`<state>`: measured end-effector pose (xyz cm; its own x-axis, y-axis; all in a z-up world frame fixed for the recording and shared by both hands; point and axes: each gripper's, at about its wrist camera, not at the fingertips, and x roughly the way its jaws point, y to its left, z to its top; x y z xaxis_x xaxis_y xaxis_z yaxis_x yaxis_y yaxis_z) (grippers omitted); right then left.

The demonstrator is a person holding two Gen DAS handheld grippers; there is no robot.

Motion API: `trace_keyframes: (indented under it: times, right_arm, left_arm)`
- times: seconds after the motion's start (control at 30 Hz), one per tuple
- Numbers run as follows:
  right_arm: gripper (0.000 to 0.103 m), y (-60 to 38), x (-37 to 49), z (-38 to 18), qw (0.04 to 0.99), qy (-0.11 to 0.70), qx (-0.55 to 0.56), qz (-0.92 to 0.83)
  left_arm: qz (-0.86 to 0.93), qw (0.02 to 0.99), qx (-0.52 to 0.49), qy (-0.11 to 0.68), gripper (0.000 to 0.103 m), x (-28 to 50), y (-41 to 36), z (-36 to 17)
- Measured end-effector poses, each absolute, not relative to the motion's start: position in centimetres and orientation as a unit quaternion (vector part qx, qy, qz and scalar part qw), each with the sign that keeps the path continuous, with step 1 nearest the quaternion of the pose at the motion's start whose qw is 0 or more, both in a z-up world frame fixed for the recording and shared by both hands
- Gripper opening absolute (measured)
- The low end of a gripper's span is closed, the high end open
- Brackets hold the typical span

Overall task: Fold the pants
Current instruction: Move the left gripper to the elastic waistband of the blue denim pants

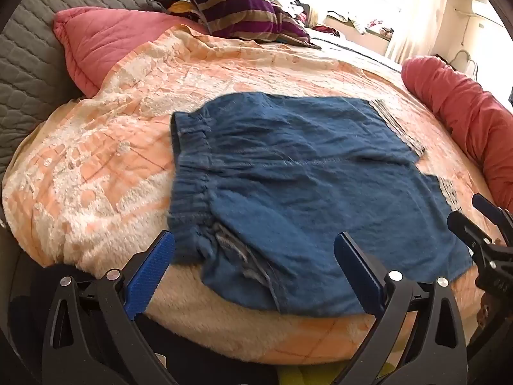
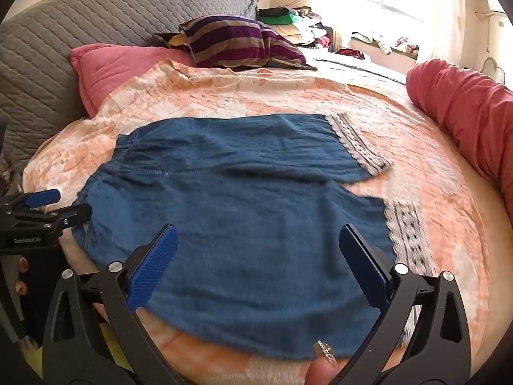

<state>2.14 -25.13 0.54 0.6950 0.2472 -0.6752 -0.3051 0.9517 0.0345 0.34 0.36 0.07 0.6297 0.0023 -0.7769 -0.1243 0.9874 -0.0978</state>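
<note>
One pair of blue pants [image 1: 298, 189] lies spread flat on the bed's peach blanket [image 1: 105, 160], just ahead of and below both hand-held grippers. Its long axis runs crosswise to the grippers' pointing direction: the gathered elastic waistband [image 1: 189, 173] sits toward the left hand-held gripper [image 1: 253, 256], and the two legs stretch away toward the right hand-held gripper [image 2: 259, 253]. Two lace-trimmed cuffs [image 2: 407, 237] close the legs on that side, one nearer the gripper and one farther off, with a gap of blanket between them.

Both hand-held grippers are released, jaws spread wide above the cloth with nothing between the blue pads. Each shows partly at the edge of the other's view.

Two pink pillows [image 2: 109, 70] lie well beyond the pants, one against the grey quilted headboard [image 2: 64, 32], the second, a rolled one [image 2: 465, 109], cut off by the frame edge to the far right. One striped purple cushion [image 2: 237, 41] rests behind them. A heap of clothes [image 2: 301, 22] by the bright window is too washed out to count. One fingertip [image 2: 323, 365] with a glittered nail shows at the bottom of the right wrist view; the remainder of that hand is hidden.
</note>
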Motion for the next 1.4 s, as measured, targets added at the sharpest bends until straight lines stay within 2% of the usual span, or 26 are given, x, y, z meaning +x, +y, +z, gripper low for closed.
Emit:
trace_keyframes:
  times: [0.13, 0.43, 0.73, 0.83, 0.97, 1.4]
  right_arm:
    - [0.095, -24.2, 5.5, 0.4, 0.907, 0.384, -0.037, 0.17]
    - [0.095, -20.8, 11.0, 1.9, 0.908, 0.361, -0.056, 0.206]
    - [0.095, -17.0, 16.1, 1.6, 0.905, 0.348, -0.124, 0.21]
    - [0.095, -16.2, 18.5, 1.1, 0.899, 0.361, -0.127, 0.215]
    - [0.095, -15.0, 20.9, 0.1, 0.89, 0.374, -0.142, 0.217]
    - [0.095, -11.3, 27.2, -3.2, 0.853, 0.414, -0.186, 0.257]
  left_arm:
    - [0.033, 0.897, -0.078, 0.434, 0.099, 1.8, 1.9, 0.3]
    - [0.039, 0.899, -0.087, 0.427, 0.099, 6.3, 4.7, 0.5]
    - [0.058, 0.899, -0.103, 0.422, 0.099, 11.8, 9.8, 0.3]
    - [0.076, 0.897, -0.085, 0.428, 0.099, 13.3, 11.3, 0.3]
    - [0.065, 0.88, -0.113, 0.457, 0.099, 15.6, 13.0, -1.3]
    - [0.047, 0.868, -0.098, 0.484, 0.098, 20.0, 12.4, -4.3]
